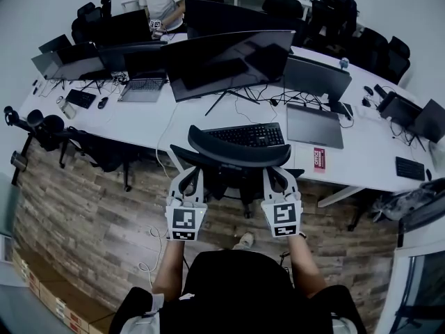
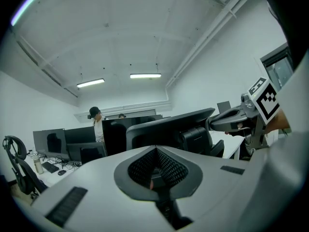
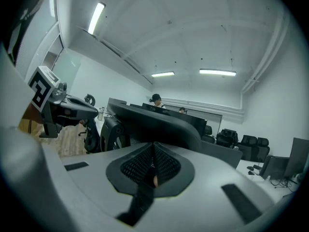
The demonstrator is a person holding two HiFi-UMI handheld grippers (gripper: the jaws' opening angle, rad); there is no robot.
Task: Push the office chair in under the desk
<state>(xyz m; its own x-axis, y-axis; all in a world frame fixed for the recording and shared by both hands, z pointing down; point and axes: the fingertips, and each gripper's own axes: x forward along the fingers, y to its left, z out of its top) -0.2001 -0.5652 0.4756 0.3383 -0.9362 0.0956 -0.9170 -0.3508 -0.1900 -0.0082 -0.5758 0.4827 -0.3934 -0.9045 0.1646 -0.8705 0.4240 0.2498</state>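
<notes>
Left gripper (image 1: 188,179) and right gripper (image 1: 281,178), both clenched empty as blunt pushers, appear braced either side of the office chair (image 1: 240,156) back; chair sits at the desk (image 1: 182,119) edge, seat partly under.

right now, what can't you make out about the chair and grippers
1. Seat of the black office chair: head view, hidden by its own curved backrest, so its depth under the long white desk is unclear.
2. Whether the left gripper and right gripper touch the chair: head view, tips blend into its dark frame; gripper views show shut jaws, no contact.
3. Print on the small red label: head view, too small.
</notes>
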